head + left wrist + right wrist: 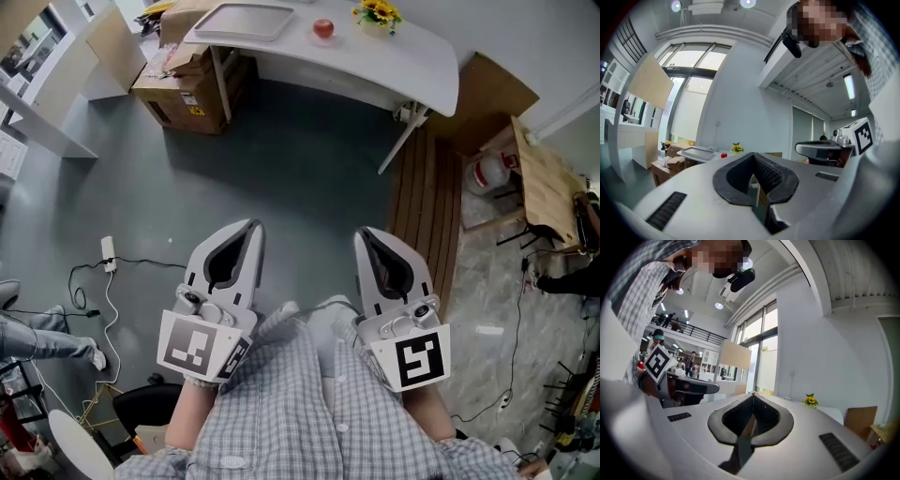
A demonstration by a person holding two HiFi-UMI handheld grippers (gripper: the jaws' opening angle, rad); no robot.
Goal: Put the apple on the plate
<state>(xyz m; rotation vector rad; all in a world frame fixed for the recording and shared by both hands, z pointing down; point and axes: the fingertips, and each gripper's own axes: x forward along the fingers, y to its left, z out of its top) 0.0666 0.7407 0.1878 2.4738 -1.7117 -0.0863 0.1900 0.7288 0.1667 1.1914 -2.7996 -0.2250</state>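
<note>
Head view: the left gripper (251, 228) and right gripper (363, 234) are held side by side above a grey floor (281, 159), in front of the person's checked shirt (309, 403). Each has its 2 jaws pressed together with nothing between them, and each carries a cube with square markers. At 12 o'clock in the frame, well apart from both grippers, stands a white curved table (394, 70). The round red apple (323, 28) rests on the bare tabletop. A pale rectangular tray (242, 21) lies at its 9 o'clock and a small bunch of yellow sunflowers (378, 13) at its 2 o'clock, neither touching it. A brown cardboard box (187, 84) sits on the floor at the table's 8 o'clock, and a brown slatted wooden panel (427, 206) lies at its 5 o'clock. Left gripper view: the left gripper (753, 153) has its jaws together and holds nothing. Far beyond, at 10 o'clock from the jaw tips, the apple (723, 155) sits on the table between the tray (697, 153) and the sunflowers (737, 148), and the right gripper (820, 149) shows at 3 o'clock. Right gripper view: the right gripper (752, 393) has its jaws together and holds nothing. The sunflowers (810, 401) show at 3 o'clock and the left gripper (691, 387) at 9 o'clock. The apple cannot be made out here.
</note>
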